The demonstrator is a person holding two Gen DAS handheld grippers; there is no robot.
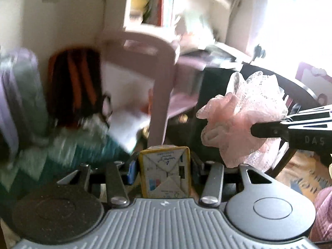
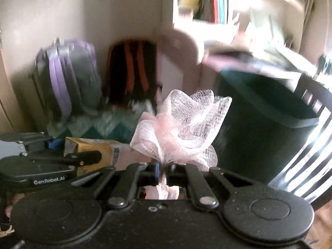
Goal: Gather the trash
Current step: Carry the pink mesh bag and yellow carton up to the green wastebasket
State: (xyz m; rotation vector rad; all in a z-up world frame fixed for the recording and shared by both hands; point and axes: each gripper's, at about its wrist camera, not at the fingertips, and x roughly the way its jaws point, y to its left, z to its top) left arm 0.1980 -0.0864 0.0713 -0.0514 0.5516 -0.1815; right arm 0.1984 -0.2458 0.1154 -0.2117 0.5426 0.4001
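Observation:
My left gripper (image 1: 165, 166) is shut on a small yellow and white drink carton (image 1: 165, 172), held end-on between its jaws. The same carton (image 2: 89, 149) shows at the left of the right wrist view, in the left gripper (image 2: 97, 155). My right gripper (image 2: 164, 169) is shut on a pink mesh bath sponge (image 2: 182, 124), whose netting puffs out above the jaws. That sponge (image 1: 244, 120) also appears at the right of the left wrist view, pinched by the right gripper (image 1: 255, 131). A dark green trash bin (image 2: 259, 120) stands open just right of the sponge.
A pale pink chair (image 1: 149, 66) stands ahead, with a black and orange backpack (image 2: 132, 74) and a purple and grey backpack (image 2: 68, 78) against the wall. A teal fluffy rug (image 1: 68, 145) lies below. A black slatted chair (image 2: 311, 145) is at the right, bookshelves (image 2: 207, 4) behind.

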